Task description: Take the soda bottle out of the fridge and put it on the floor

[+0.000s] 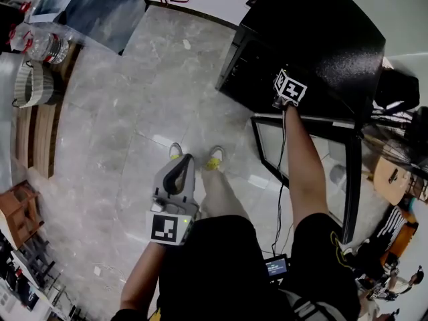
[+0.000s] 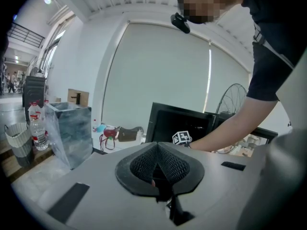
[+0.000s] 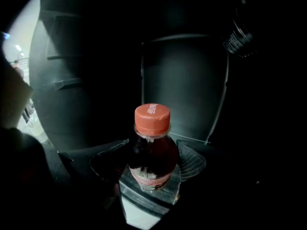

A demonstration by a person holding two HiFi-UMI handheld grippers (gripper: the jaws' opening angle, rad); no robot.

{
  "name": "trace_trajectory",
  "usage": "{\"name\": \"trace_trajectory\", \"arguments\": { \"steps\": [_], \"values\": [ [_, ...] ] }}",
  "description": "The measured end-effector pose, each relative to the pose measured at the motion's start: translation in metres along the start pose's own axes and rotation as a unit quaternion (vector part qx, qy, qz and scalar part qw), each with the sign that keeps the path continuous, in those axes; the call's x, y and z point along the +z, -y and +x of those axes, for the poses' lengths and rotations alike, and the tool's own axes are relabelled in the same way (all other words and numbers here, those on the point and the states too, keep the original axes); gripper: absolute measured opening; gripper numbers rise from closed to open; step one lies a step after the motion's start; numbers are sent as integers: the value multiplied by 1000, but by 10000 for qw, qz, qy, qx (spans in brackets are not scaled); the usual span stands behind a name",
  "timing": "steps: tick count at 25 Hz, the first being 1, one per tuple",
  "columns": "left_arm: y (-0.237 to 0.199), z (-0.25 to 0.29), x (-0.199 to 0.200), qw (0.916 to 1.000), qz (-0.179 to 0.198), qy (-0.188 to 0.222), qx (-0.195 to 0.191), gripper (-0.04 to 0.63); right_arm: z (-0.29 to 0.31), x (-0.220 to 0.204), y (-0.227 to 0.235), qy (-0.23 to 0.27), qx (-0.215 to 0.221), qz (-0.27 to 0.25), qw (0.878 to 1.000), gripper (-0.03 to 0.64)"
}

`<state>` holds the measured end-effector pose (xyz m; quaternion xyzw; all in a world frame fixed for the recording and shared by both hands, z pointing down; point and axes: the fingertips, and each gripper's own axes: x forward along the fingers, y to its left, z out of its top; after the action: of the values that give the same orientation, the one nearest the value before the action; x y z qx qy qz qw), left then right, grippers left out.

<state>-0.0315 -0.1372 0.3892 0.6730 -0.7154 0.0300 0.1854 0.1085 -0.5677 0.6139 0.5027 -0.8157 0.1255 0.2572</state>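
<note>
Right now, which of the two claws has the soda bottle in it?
The right claw, inside the black fridge: its jaws clasp the red-capped soda bottle. The left claw is shut on nothing, out over the floor.

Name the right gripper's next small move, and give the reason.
Probably draw the right gripper straight back out of the fridge, keeping the soda bottle upright. The bottle stands between its fingers, which look closed against its sides, deep in the dark fridge interior. The left gripper is shut and empty, off to the side.
</note>
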Motion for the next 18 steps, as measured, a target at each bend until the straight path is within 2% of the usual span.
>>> {"name": "trace_trajectory", "arguments": {
  "steps": [7, 15, 18],
  "values": [
    [-11, -6, 12, 9990, 168, -49, -403, 18, -44, -8, -15, 65, -53, 200, 9998, 290],
    [-36, -28, 46, 9939, 551, 194, -940, 18, -142, 10, -49, 354, -65, 372, 9987, 290],
    [-57, -42, 57, 9920, 637, 243, -1066, 18, -178, 16, -76, 452, -110, 395, 9981, 290]
  ]
}}
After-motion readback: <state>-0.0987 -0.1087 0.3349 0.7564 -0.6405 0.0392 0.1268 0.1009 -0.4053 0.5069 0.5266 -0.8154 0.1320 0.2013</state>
